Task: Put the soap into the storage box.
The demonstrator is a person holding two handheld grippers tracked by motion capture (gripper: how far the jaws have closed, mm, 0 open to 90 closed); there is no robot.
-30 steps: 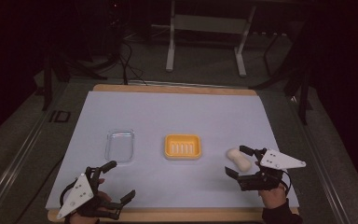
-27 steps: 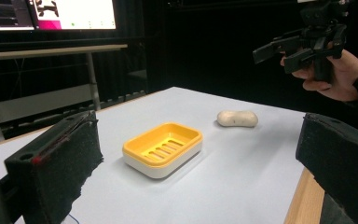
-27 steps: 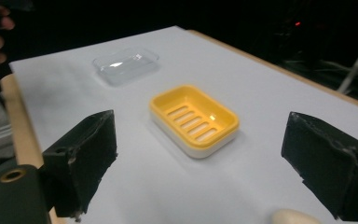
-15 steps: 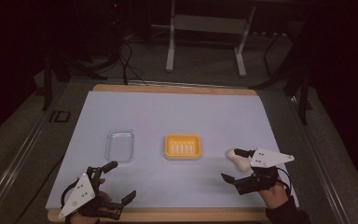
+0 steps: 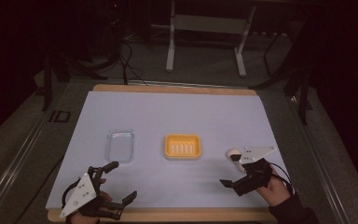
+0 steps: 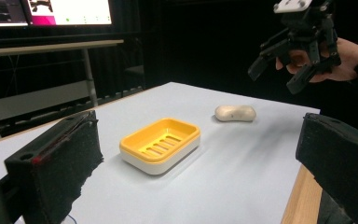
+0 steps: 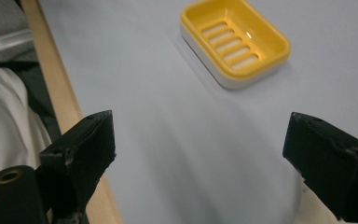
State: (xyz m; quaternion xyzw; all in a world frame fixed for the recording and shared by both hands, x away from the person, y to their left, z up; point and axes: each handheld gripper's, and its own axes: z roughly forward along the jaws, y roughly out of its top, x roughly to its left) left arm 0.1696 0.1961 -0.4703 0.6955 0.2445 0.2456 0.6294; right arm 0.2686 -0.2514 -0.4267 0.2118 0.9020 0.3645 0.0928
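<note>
At the lower right of the high view, the pale soap bar (image 5: pixel 233 152) is partly covered by the grey plate of the right gripper (image 5: pixel 236 171). At the bottom edge of that view, the left gripper (image 5: pixel 120 183) and the hand holding it are cut off. In the right gripper view, the soap dish (image 7: pixel 235 41) is slightly blurred. In the left gripper view, the monitor (image 6: pixel 46 12) is cropped at the upper left, its contents too small to read.

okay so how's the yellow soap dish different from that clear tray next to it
The soap dish is opaque yellow on a white base; the clear tray is see-through and colourless. The soap dish has a row of drain slots in its floor, the clear tray shows none. The soap dish lies crosswise, the clear tray lengthwise. Both are empty rounded rectangles resting flat on the table.
</note>
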